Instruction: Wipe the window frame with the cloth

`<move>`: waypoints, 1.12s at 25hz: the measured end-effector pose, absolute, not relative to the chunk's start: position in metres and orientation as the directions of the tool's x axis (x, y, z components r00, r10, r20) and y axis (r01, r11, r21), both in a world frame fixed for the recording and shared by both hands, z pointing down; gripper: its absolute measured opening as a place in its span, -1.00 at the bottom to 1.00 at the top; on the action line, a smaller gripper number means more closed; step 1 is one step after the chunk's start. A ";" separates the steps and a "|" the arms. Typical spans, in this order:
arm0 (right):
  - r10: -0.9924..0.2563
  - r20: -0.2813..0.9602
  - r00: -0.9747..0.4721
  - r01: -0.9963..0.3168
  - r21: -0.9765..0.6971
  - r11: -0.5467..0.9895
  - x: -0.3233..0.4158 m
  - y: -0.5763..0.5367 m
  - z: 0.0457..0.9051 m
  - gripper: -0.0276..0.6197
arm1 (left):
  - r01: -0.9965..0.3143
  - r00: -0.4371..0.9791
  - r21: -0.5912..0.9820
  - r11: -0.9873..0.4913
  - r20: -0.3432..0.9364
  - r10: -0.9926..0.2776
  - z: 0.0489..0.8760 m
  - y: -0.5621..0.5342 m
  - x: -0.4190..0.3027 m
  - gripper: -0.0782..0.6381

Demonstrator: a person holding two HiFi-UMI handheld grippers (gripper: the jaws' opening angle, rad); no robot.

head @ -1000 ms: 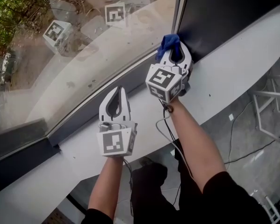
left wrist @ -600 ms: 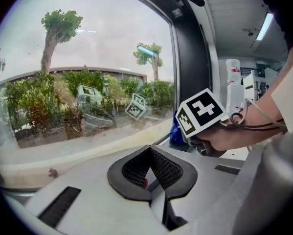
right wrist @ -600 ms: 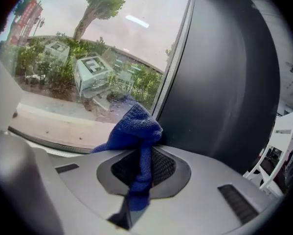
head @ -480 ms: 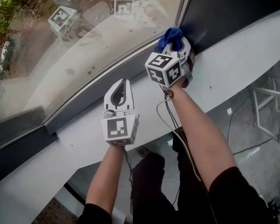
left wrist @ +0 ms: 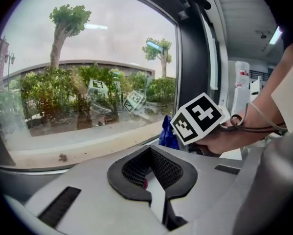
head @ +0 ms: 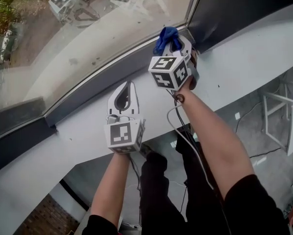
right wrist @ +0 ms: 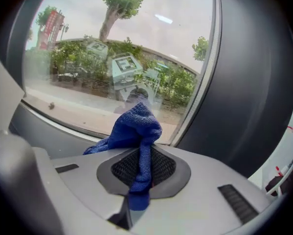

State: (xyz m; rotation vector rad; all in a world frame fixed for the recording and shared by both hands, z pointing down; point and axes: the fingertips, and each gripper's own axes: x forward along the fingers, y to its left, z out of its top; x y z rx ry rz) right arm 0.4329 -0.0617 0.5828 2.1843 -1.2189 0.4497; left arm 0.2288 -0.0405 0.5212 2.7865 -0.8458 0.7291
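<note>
A blue cloth is bunched between the jaws of my right gripper, which is shut on it. The cloth sits at the dark grey lower window frame, just left of the upright post. My left gripper is shut with nothing in it, lying over the white sill with its tip by the lower frame. In the left gripper view the cloth shows behind the right gripper's marker cube.
A dark panel fills the space right of the post. The glass reflects both marker cubes. Below the sill lie floor cables and a white rack at the right.
My right gripper has slid the cloth a little left along the lower frame, away from the corner by the post. The left gripper has hardly moved.
</note>
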 end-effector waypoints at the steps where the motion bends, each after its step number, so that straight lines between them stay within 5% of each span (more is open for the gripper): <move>1: -0.672 0.550 0.497 -0.868 0.320 -0.380 0.424 -0.065 0.582 -0.84 | -0.568 0.703 -0.016 -0.823 0.510 -0.495 0.520 -0.039 0.225 -0.77; 22: -0.935 0.327 0.134 -0.979 -0.105 -0.177 0.294 0.033 0.433 -0.84 | -0.676 0.650 -0.072 -0.734 0.411 -0.639 0.403 0.038 0.122 -0.77; 28: -0.931 0.315 0.187 -0.952 -0.175 -0.250 0.247 0.141 0.357 -0.84 | -0.654 0.700 -0.048 -0.755 0.339 -0.628 0.339 0.124 0.078 -0.77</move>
